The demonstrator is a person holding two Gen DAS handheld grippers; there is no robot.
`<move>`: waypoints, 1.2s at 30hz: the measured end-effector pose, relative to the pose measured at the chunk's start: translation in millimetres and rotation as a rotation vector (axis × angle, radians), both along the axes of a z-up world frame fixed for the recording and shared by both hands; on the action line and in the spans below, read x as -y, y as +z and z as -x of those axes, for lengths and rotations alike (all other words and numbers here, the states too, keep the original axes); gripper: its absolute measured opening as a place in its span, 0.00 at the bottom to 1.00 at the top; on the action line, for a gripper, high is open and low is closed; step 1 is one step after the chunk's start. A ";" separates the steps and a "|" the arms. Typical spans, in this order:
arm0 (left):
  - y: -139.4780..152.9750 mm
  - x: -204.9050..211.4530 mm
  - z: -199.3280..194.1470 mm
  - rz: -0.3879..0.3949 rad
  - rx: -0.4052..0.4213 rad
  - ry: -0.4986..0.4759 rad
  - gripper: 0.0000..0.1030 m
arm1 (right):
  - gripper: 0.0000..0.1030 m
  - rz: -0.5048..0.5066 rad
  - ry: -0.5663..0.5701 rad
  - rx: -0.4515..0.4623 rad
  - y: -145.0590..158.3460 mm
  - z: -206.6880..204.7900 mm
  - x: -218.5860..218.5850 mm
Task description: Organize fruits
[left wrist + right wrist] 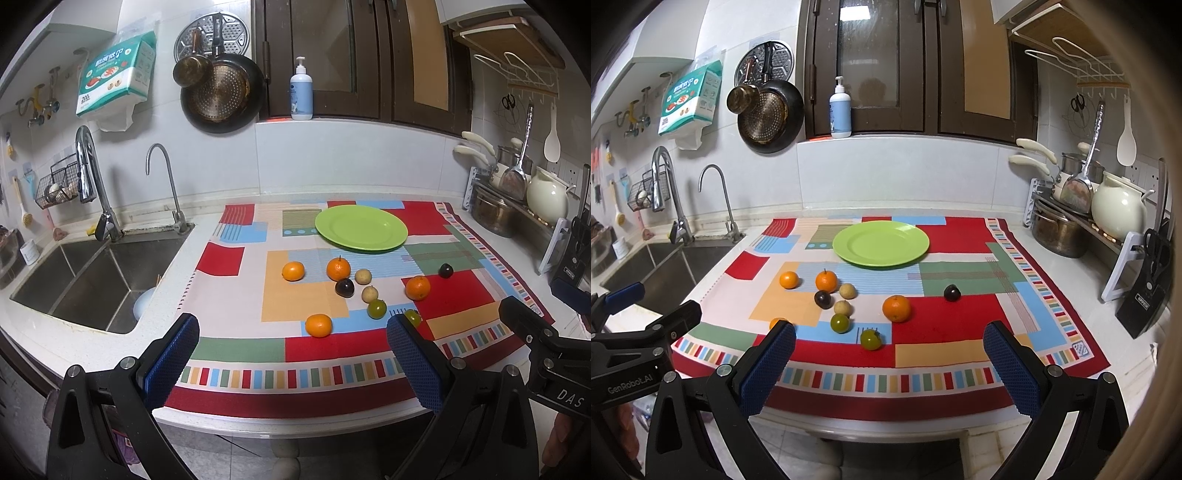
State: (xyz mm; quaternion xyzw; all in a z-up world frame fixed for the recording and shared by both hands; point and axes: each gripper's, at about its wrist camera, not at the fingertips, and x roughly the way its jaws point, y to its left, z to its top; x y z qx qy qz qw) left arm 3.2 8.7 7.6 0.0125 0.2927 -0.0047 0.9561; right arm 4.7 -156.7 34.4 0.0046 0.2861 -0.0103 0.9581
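Note:
An empty green plate (pixel 361 228) (pixel 881 243) sits at the back of a patterned cloth (pixel 236 317) (pixel 960 317). In front of it lie several loose fruits: oranges (pixel 338 268) (pixel 896 308), dark plums (pixel 344 287) (pixel 952 292), tan round fruits (pixel 363 276) (pixel 847 290) and green ones (pixel 376 308) (pixel 870 339). My left gripper (pixel 293 365) hangs open at the counter's near edge, with nothing between its blue pads. My right gripper (pixel 889 369) is open too, beside it and level with it, a little to the right.
A double sink (pixel 85 273) with two taps lies to the left of the cloth. At the right stand a dish rack with pots (pixel 1067 221), a cream jug (pixel 1117 208) and a knife block (pixel 1148 291). A soap bottle (pixel 301 92) is on the back ledge.

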 end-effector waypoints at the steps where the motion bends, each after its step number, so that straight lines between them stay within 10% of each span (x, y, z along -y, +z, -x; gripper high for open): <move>1: -2.2 -0.3 0.2 0.000 -0.002 0.000 1.00 | 1.00 0.000 0.000 -0.001 -1.0 -0.1 -0.7; 23: -52.7 6.8 -45.8 -0.050 -0.115 -0.073 0.89 | 0.99 -0.019 0.064 -0.155 -46.0 -48.1 -10.9; 36: -100.5 15.4 -100.9 -0.055 -0.208 -0.144 0.67 | 0.76 0.002 0.081 -0.274 -97.9 -98.0 -21.8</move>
